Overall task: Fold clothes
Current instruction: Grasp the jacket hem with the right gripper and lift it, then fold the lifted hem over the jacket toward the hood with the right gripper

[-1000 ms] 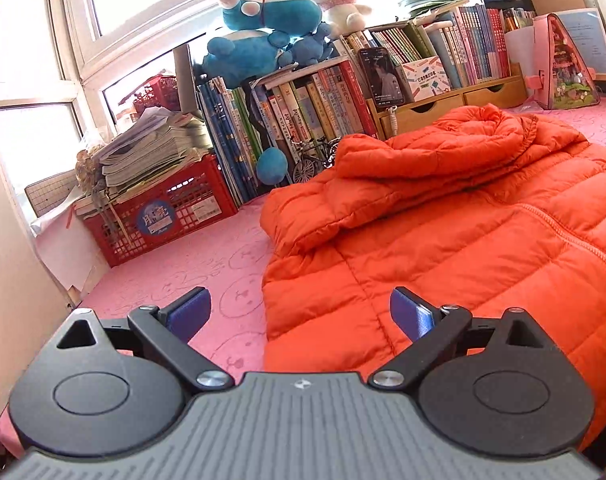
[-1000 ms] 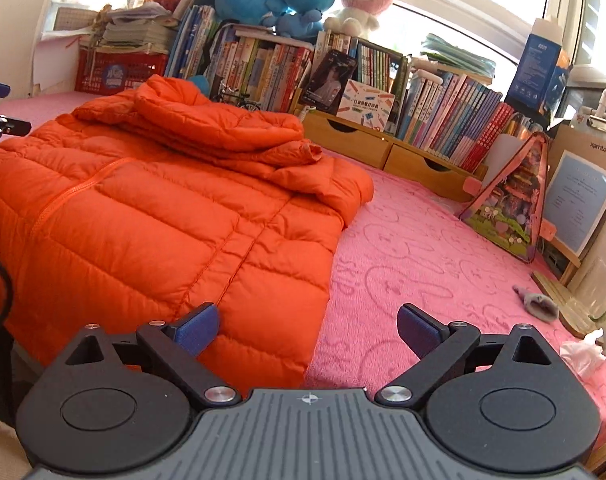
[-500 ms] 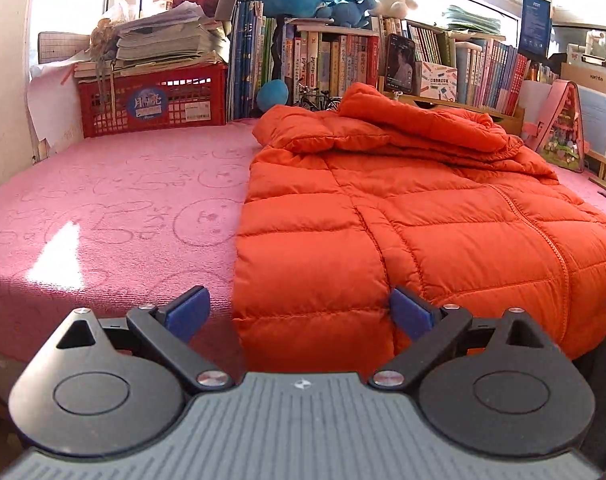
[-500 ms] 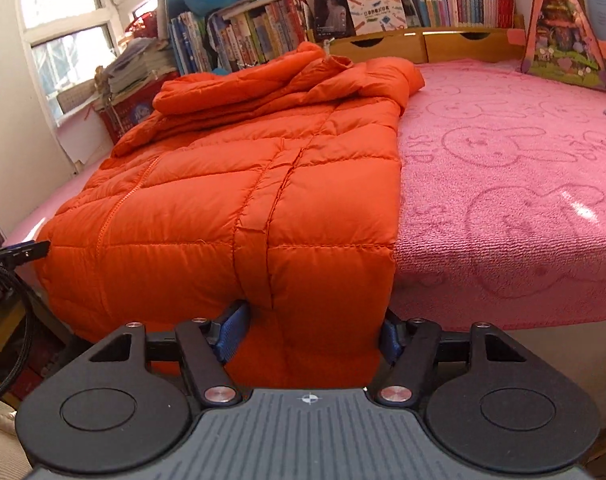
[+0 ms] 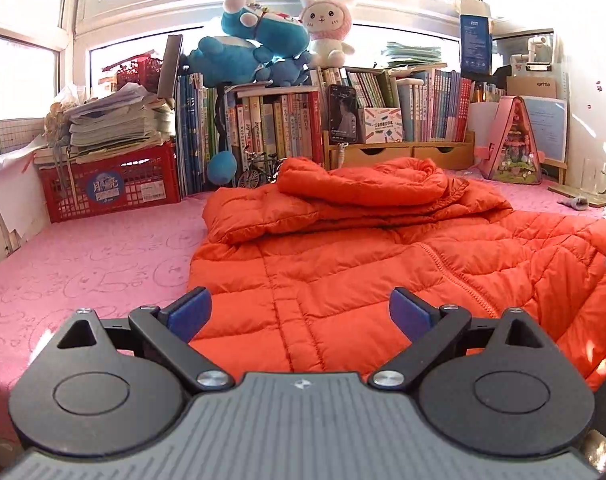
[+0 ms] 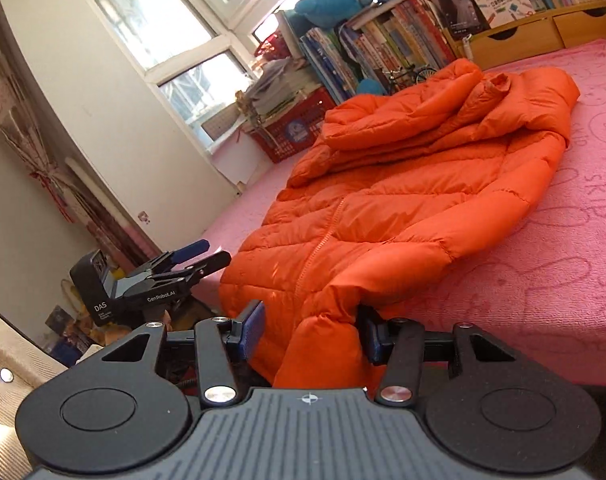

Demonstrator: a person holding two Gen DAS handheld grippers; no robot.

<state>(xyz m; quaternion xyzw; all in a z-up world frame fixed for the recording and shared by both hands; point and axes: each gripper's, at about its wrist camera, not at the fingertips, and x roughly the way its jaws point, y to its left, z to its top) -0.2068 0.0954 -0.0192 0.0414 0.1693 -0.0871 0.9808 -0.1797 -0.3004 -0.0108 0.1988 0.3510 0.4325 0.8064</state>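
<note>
Jacket (image 6: pixel 403 200) hem at 6 o'clock: right gripper (image 6: pixel 311 332) closing round it for folding, left gripper (image 5: pixel 299 312) hanging wide apart, empty.

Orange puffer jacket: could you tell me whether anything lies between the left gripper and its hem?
Nothing visible does. The left gripper hangs open just before the orange puffer jacket, with only jacket fabric between its pads.

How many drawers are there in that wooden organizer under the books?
2: the left drawer and the right drawer sit side by side in the wooden organizer, behind the orange jacket. None looks hidden.
</note>
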